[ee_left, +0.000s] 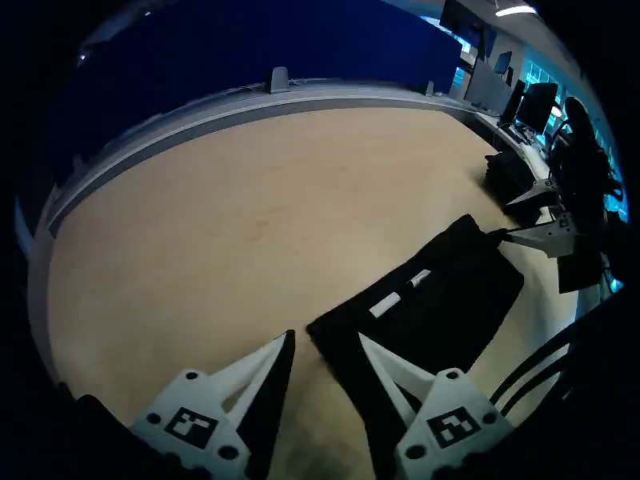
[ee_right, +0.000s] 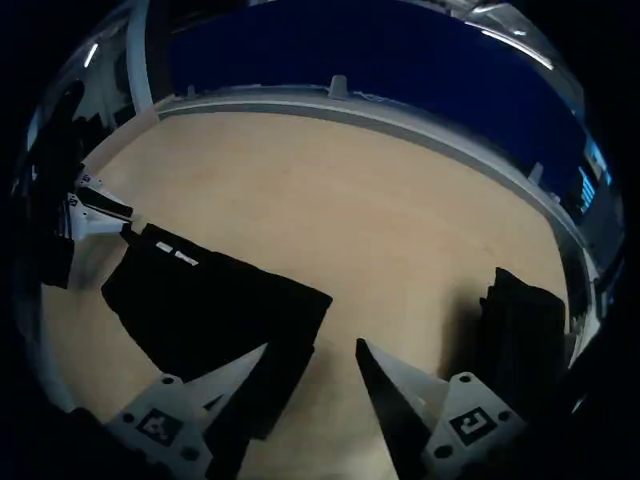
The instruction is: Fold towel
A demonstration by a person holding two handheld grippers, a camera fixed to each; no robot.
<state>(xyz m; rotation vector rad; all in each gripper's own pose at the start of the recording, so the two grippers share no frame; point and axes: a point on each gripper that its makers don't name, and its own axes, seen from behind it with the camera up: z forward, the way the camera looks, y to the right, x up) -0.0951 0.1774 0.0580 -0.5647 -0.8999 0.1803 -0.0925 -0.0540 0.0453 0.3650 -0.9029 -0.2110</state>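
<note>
Pale wood-grain tabletop (ee_left: 240, 224). Black towel (ee_left: 448, 320): flat, matte, rectangular. Left gripper (ee_left: 324, 352), right gripper (ee_right: 310, 352): spread wide, gripping nothing, over towel corners, perhaps touching.

The camera on my left gripper (ee_left: 324, 336) sits low over the table (ee_left: 240, 208), near one end of the towel (ee_left: 448, 296), facing the blue wall (ee_left: 264, 40). The one on my right gripper (ee_right: 312, 344) looks from the other end, equally low. Both views share the towel, the table and the blue wall.
</note>
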